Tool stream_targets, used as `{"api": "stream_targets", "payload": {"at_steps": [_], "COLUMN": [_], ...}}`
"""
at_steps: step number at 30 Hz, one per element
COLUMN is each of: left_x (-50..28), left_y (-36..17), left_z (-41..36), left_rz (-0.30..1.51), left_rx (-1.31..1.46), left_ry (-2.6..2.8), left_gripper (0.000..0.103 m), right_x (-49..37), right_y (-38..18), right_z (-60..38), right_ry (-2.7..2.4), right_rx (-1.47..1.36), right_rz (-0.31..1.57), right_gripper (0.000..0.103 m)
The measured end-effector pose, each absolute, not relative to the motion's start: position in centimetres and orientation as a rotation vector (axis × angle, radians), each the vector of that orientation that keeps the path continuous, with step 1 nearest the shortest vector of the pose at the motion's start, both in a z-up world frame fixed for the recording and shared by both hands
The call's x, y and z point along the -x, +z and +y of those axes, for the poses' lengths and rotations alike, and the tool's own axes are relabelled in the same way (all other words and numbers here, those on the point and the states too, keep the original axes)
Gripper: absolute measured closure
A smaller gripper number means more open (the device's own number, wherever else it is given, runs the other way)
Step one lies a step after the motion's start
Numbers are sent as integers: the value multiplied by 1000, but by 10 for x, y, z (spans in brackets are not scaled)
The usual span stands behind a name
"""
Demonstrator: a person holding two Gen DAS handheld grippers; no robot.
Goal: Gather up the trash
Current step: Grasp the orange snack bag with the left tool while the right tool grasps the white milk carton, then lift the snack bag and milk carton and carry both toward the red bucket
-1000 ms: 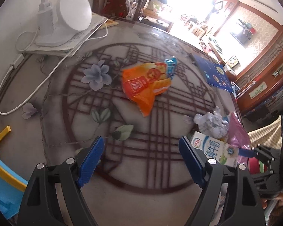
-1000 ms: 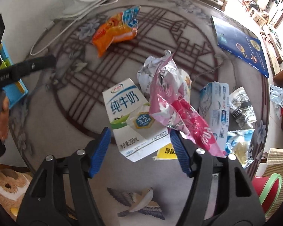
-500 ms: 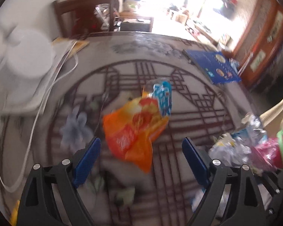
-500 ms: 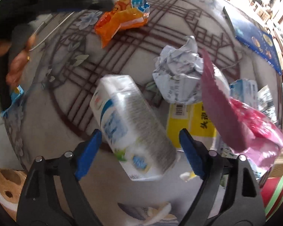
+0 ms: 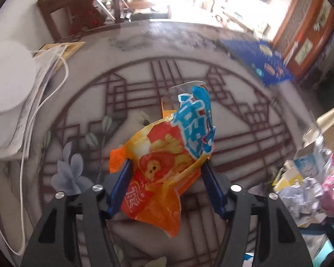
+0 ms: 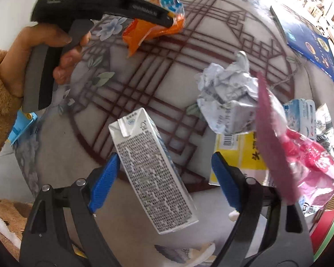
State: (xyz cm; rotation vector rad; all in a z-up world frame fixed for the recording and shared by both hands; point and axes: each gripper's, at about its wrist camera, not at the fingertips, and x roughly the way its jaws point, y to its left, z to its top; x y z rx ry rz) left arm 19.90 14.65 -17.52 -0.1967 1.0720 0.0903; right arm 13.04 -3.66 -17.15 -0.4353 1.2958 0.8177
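An orange snack bag [image 5: 162,173] with a blue end lies on the patterned table; it also shows in the right wrist view [image 6: 151,29]. My left gripper [image 5: 167,189] has its blue pads on both sides of the bag, closing on it. My right gripper [image 6: 162,184] is open with a white milk carton [image 6: 151,173] lying between its fingers, against the left pad. Crumpled paper [image 6: 227,89], a yellow box [image 6: 240,153] and a pink wrapper [image 6: 300,155] lie to its right.
A white lamp base [image 5: 9,84] with a cable stands at the left of the table. A blue booklet [image 5: 265,64] lies at the far right. A wooden chair [image 5: 78,11] stands behind the table. More wrappers [image 6: 300,113] lie near the right edge.
My left gripper moved forward to the orange bag and narrowed around it. The milk carton has turned on its side between my right gripper's fingers.
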Motion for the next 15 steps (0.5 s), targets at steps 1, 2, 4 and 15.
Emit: {"api": "stream_targets", "payload": {"at_steps": [1,2,4,15], "left_x": [-192,-188,-172,-93], "left_y": [-171,-169,-159,-137], "left_z": [151,153,159,156], "left_rz": [1053,1041,1007,941], "left_rx": [233,257,320,447], "left_ry": [99,107,128,170], "left_gripper": [47,47,47,47], "right_x": [-129,-128,-126,-110], "right_y": [-171,-171,-171,-147], "right_z": [-34,-32,-30,-35], "right_ry": [825,828,833,845], "right_rx": [438,442,449,303], "right_rz": [1293,1292,1297,1263], "right_gripper": [25,30,52,61]}}
